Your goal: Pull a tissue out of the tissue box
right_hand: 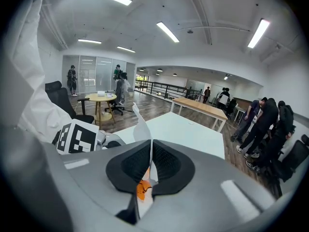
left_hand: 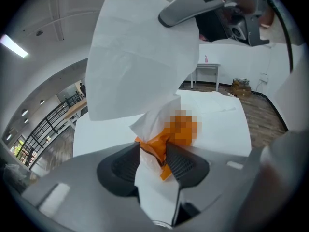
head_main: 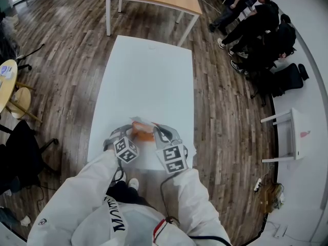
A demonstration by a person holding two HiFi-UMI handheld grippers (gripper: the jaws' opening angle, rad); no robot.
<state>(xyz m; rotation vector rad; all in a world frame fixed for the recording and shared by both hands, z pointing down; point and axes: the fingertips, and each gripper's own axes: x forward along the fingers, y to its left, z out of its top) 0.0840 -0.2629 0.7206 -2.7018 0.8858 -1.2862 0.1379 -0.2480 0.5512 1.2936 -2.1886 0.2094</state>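
Left gripper view: left gripper (left_hand: 153, 156) is clamped, jaws fairly wide, on the orange soft-plastic tissue pack (left_hand: 155, 146), over the near end of the long white table (left_hand: 222, 124). Right gripper (right_hand: 150, 166) is pinched fully closed on the thin white paper tissue (right_hand: 141, 128) sticking out of the pack. Advice: hold the pack steady and draw the right one straight away, slowly. Twisting would likely tear the sheet.
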